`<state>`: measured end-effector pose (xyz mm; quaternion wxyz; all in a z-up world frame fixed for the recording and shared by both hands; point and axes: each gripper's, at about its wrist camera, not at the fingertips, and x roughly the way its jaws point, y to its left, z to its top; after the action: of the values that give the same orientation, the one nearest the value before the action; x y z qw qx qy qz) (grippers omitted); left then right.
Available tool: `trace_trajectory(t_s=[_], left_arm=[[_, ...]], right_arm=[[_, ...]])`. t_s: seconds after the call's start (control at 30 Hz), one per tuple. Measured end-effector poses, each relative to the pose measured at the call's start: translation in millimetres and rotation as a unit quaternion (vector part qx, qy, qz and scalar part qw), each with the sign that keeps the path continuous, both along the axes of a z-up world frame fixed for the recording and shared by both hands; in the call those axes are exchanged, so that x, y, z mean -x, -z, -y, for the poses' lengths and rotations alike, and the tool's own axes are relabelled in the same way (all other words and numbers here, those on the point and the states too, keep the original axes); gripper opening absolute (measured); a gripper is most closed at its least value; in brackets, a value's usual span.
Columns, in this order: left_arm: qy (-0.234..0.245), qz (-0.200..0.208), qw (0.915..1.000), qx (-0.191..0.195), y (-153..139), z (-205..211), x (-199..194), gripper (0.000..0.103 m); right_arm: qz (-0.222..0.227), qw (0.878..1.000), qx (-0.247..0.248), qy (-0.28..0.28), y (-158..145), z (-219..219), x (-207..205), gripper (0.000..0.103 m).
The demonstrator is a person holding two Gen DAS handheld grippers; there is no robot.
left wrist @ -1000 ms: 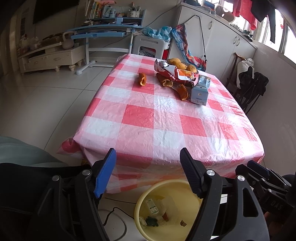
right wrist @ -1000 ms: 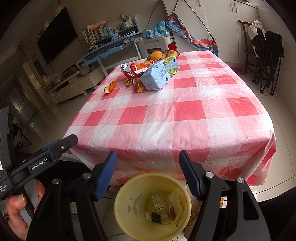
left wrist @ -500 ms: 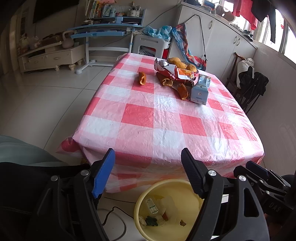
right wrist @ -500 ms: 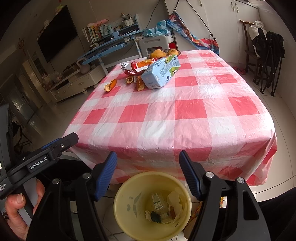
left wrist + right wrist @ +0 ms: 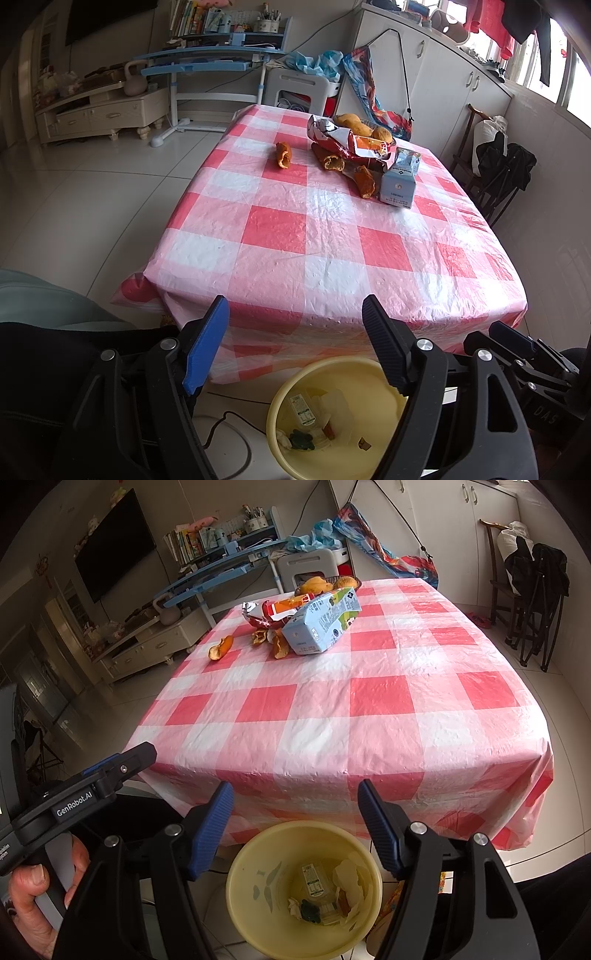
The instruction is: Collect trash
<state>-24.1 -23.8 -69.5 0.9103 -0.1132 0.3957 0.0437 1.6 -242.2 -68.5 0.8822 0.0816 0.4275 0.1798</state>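
Both claws hung wide apart w/ nothing between the jaws: left gripper (image 5: 295, 314), right gripper (image 5: 295, 797), each over the yellow bin (image 5: 303, 886) at bottom centre, prob. parked there for drops. Bin already held scraps. Trash left sat upper centre on the checked table (image 5: 369, 716): milk carton (image 5: 321, 624), snack wrapper (image 5: 347, 142), peels (image 5: 283, 155), all grouped near the fruit bowl (image 5: 364, 127), well apart from grippers.
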Motion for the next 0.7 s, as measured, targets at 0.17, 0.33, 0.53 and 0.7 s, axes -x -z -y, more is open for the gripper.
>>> trace_trajectory(t_s=[0.17,0.33,0.53,0.7], left_arm=[[0.000,0.000,1.0000,0.000,-0.1,-0.3,-0.2,0.071],[0.000,0.000,1.0000,0.000,-0.2,-0.4,-0.4,0.072],[0.000,0.000,1.0000,0.001,-0.1,-0.4,-0.5,0.072],[0.000,0.000,1.0000,0.001,-0.3,-0.9,-0.7,0.072]], right_arm=[[0.000,1.000,0.000,0.000,-0.3,-0.2,0.1,0.067],[0.000,1.000,0.001,0.000,0.6,-1.1,0.6,0.067],[0.000,1.000,0.001,0.000,0.3,-1.2,0.6,0.067],[0.000,1.000,0.001,0.000,0.0,-1.2,0.6,0.067]])
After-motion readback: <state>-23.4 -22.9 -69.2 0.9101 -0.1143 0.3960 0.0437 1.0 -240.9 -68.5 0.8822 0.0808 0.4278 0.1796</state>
